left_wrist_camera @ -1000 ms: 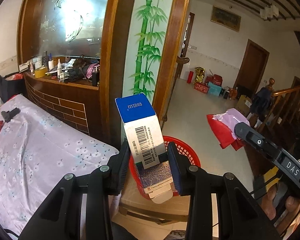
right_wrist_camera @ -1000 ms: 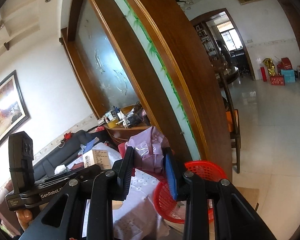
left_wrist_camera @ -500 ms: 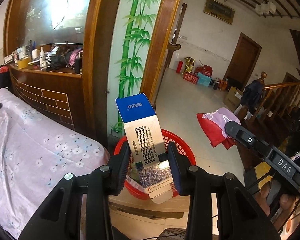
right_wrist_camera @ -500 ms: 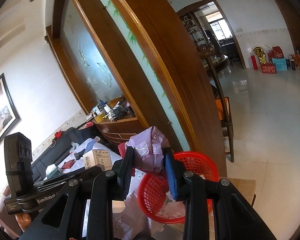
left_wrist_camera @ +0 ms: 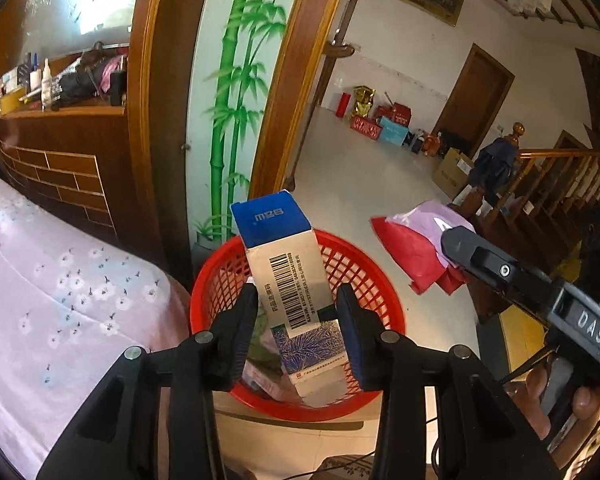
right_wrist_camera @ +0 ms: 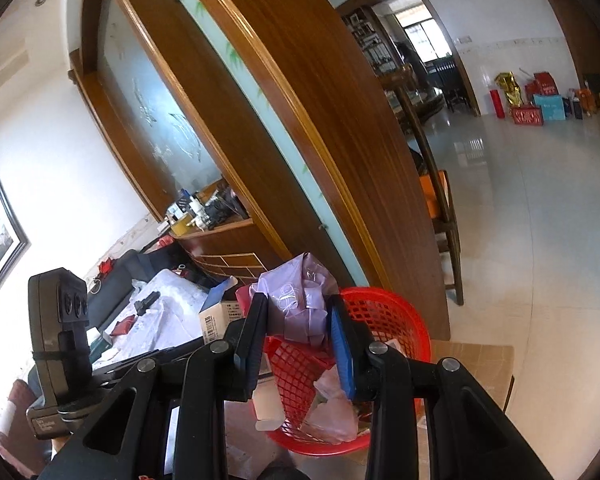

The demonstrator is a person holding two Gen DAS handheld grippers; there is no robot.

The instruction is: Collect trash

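My left gripper (left_wrist_camera: 298, 316) is shut on a tall white box with a blue top and a barcode (left_wrist_camera: 288, 276), held upright over the red mesh basket (left_wrist_camera: 364, 280). My right gripper (right_wrist_camera: 298, 322) is shut on a crumpled lilac and red bag (right_wrist_camera: 300, 300), held just over the basket's near rim (right_wrist_camera: 384, 312). The right gripper with the bag also shows in the left wrist view (left_wrist_camera: 416, 248), to the right of the basket. The basket holds several pieces of paper and plastic trash (right_wrist_camera: 332, 412).
The basket stands on a cardboard sheet (right_wrist_camera: 476, 364) on the floor, next to a table with a floral cloth (left_wrist_camera: 60, 300). A wooden partition with a bamboo panel (left_wrist_camera: 228, 92) rises behind it. A wooden chair (right_wrist_camera: 440, 216) stands beyond. Tiled floor (right_wrist_camera: 540, 240) stretches to the right.
Both grippers have moved toward the basket and tilted down. The box now hangs over the basket's middle and the bag is at its rim. Both stay shut on their loads.
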